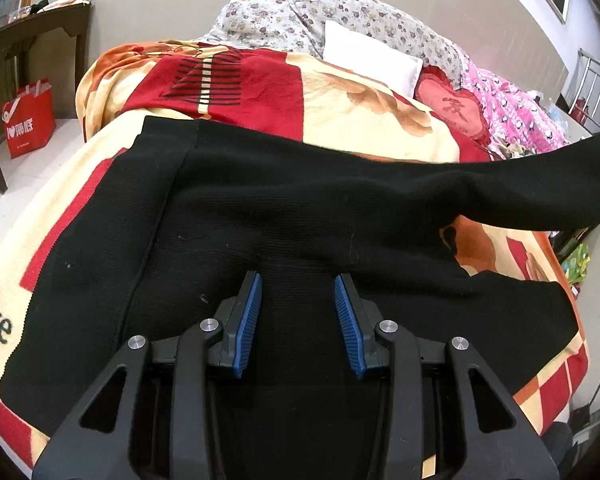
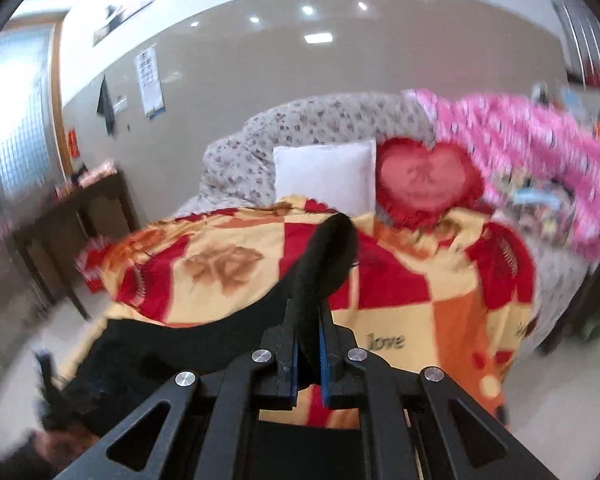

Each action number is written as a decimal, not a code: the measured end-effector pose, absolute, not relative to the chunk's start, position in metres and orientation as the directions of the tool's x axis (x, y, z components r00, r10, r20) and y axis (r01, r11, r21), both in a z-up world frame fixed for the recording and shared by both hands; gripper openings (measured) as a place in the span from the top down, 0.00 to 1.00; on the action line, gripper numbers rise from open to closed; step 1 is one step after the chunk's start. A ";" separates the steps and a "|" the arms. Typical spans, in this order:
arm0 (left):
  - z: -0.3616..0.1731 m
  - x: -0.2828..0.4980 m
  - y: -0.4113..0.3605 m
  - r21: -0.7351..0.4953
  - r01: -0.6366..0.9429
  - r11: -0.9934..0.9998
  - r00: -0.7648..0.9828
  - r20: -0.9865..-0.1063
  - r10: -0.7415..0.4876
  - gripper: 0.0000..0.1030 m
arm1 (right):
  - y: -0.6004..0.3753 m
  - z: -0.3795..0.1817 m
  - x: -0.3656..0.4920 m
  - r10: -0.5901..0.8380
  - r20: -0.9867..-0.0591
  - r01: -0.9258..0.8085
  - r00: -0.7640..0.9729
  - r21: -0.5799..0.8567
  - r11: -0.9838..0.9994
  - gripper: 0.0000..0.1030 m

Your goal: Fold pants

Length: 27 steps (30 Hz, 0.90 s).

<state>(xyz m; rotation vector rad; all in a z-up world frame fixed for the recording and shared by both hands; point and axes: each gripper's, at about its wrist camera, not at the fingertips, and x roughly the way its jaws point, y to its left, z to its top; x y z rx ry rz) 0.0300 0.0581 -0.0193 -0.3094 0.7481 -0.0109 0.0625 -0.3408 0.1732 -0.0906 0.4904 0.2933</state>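
Note:
Black knit pants lie spread on a red, cream and orange blanket on a bed. My left gripper is open, its blue pads apart just above the black cloth near the front edge. One pant leg is lifted off the bed toward the right. My right gripper is shut on the end of that black leg, which sticks up past the fingertips. The rest of the pants hang down to the lower left in the right wrist view, which is blurred.
A white pillow, a red heart cushion, a floral quilt and a pink blanket lie at the bed's head. A dark wooden table and a red bag stand at the left. A metal rail is at the right.

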 end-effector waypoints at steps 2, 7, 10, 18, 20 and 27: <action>-0.019 0.029 0.057 -0.273 -0.101 0.957 0.735 -0.669 -0.114 0.64 | -0.354 0.147 0.090 0.210 -0.557 -0.245 0.803 0.013 0.970 0.93; -0.018 0.027 0.057 -0.270 -0.097 0.958 0.733 -0.670 -0.114 0.64 | -0.399 0.050 0.159 0.073 -0.706 -0.125 0.705 -0.023 0.992 0.92; -0.018 0.027 0.057 -0.271 -0.097 0.958 0.734 -0.670 -0.115 0.64 | -0.413 0.007 0.172 -0.113 -0.743 -0.020 0.659 -0.168 0.986 0.91; -0.017 0.029 0.054 -0.286 -0.078 0.955 0.735 -0.664 -0.139 0.50 | -0.391 0.049 0.129 -0.014 -0.627 -0.036 0.779 -0.067 0.997 0.89; -0.017 0.029 0.055 -0.298 -0.075 0.952 0.735 -0.662 -0.149 0.49 | -0.368 0.045 0.124 0.024 -0.639 -0.102 0.769 -0.087 0.991 0.88; -0.017 0.030 0.054 -0.333 -0.022 0.943 0.734 -0.646 -0.211 0.34 | -0.342 0.000 0.144 -0.062 -0.719 -0.098 0.692 -0.179 0.979 0.76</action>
